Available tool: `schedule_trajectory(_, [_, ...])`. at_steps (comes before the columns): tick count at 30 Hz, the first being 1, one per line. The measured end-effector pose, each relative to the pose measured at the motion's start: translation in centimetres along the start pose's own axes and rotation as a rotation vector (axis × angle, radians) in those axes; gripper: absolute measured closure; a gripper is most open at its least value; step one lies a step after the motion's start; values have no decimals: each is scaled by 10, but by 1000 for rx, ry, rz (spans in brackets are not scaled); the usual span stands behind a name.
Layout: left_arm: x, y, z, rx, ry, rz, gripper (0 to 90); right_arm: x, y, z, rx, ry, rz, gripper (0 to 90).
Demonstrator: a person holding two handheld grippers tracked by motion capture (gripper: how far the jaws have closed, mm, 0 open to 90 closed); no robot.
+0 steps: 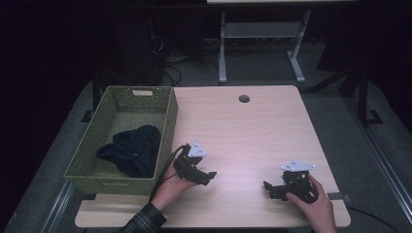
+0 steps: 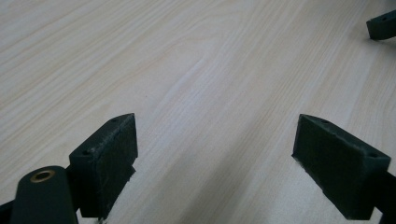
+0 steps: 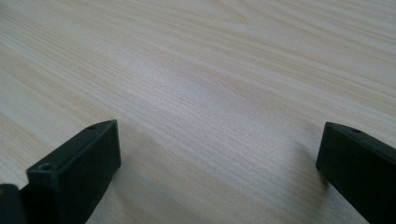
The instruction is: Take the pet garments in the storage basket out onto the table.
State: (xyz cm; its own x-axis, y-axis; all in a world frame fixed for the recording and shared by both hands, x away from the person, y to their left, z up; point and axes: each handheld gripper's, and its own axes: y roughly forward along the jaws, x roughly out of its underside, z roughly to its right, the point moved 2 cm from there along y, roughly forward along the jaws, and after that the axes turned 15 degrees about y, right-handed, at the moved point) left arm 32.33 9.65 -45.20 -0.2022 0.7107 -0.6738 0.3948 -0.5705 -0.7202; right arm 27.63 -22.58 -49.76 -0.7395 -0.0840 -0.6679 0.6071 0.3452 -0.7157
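Both tongs rest low on the bench near its front edge, nothing in either. Left tongs (image 1: 210, 174) sit just beside the basket's (image 1: 167, 127) right wall, jaws spread wide over bare wood in the left gripper view. Right tongs (image 1: 268, 187) sit toward the front right corner, jaws equally spread, only bench (image 3: 196, 70) grain between them.

The dark garment (image 1: 133, 149) lies bunched inside the basket, against its right wall, toward the front half.

Risks as I judge them:
1. Reaching in with the left tongs, I could catch the woven rim and drag or tip the basket, which sits at the bench's left edge with its front left corner overhanging.
2. The cloth is dark on a dim interior; a shallow pinch may take just 1 fold and slip.
3. The trailing cable (image 1: 163, 175) by the basket could snag.
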Motion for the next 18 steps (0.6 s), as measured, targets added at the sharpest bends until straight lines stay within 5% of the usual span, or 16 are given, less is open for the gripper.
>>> schedule_trajectory(18, [-11, -9, -3, 3, 13, 7, 136, 0, 0, 0, 1, 2, 0, 0])
